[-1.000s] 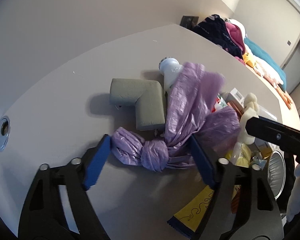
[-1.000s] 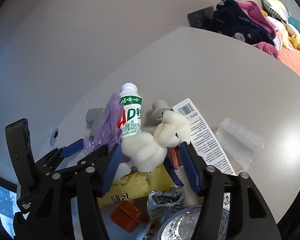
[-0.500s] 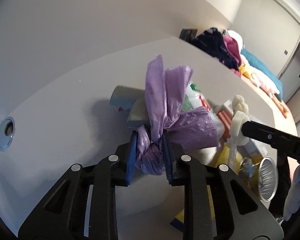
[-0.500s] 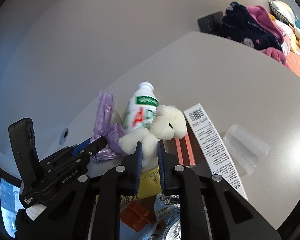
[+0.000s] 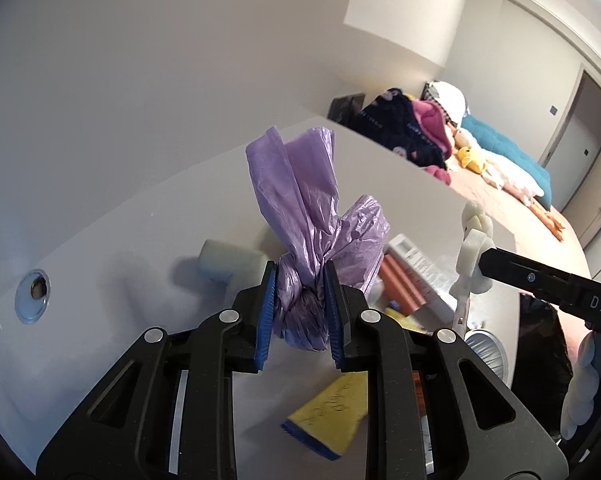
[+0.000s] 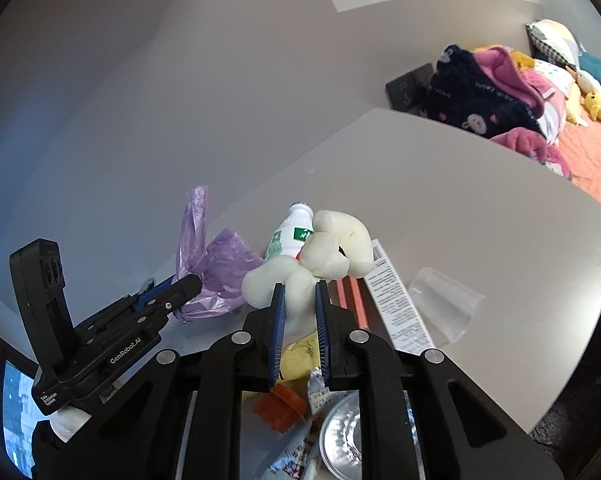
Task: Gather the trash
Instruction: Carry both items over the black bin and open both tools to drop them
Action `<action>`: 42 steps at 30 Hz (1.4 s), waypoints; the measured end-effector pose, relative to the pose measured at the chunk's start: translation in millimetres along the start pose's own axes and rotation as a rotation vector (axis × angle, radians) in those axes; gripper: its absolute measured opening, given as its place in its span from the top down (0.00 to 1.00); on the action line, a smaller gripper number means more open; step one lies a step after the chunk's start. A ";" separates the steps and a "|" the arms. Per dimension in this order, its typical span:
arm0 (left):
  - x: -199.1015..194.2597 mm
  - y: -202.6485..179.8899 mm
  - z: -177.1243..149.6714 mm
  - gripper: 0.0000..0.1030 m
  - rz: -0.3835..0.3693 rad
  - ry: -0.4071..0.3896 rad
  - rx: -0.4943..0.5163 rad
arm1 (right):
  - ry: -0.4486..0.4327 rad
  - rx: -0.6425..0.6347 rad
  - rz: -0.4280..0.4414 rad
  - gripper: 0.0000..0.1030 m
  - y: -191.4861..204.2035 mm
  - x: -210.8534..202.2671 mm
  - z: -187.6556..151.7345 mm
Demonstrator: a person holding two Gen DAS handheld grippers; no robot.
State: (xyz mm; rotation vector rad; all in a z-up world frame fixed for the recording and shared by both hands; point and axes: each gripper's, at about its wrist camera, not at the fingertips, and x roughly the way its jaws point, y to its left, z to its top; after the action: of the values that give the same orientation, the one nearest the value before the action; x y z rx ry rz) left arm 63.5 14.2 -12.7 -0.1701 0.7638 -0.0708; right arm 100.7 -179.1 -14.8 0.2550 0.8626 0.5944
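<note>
My left gripper (image 5: 299,308) is shut on a knotted purple plastic bag (image 5: 312,216) and holds it lifted above the white table (image 5: 112,280); the bag also shows in the right wrist view (image 6: 216,268). My right gripper (image 6: 299,320) is shut on a lumpy white foam piece (image 6: 320,256), raised over the trash pile; the foam also shows in the left wrist view (image 5: 474,232). A white drink bottle with a green label (image 6: 290,232) stands behind the foam.
On the table lie a grey foam corner (image 5: 228,262), a long barcode box (image 6: 396,304), a clear plastic cup (image 6: 444,304), a yellow wrapper (image 5: 332,416), an orange piece (image 6: 280,408) and a foil cup (image 5: 486,350). Clothes and plush toys (image 6: 500,92) lie on the bed beyond.
Both grippers closed, the left on the purple bag and the right on the white foam. Both have since lifted their items up off the pile.
</note>
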 end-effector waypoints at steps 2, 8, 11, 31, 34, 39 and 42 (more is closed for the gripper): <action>-3.5 -9.7 4.2 0.78 -0.010 -0.012 0.014 | -0.020 0.002 -0.005 0.84 -3.2 -12.4 1.5; -8.8 -44.8 15.0 0.78 -0.060 -0.039 0.059 | -0.076 0.031 -0.026 0.84 -21.2 -50.5 0.4; -8.9 -65.7 18.2 0.78 -0.090 -0.047 0.087 | -0.103 0.051 -0.041 0.84 -34.7 -69.2 -2.6; -5.1 -193.1 12.4 0.78 -0.318 -0.039 0.273 | -0.256 0.186 -0.194 0.83 -110.2 -176.0 -41.5; -2.3 -211.7 11.1 0.78 -0.354 -0.032 0.297 | -0.276 0.205 -0.218 0.83 -120.3 -190.2 -49.3; -2.9 -241.2 4.8 0.78 -0.417 -0.021 0.342 | -0.306 0.237 -0.260 0.83 -139.5 -215.5 -59.7; 0.7 -261.9 0.7 0.78 -0.454 -0.011 0.373 | -0.326 0.254 -0.284 0.83 -150.5 -232.0 -66.8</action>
State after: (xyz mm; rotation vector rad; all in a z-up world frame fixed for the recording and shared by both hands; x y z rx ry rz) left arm 64.0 -243.5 34.2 0.0146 0.6764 -0.6385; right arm -9.4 -438.5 24.1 0.4382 0.6413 0.1689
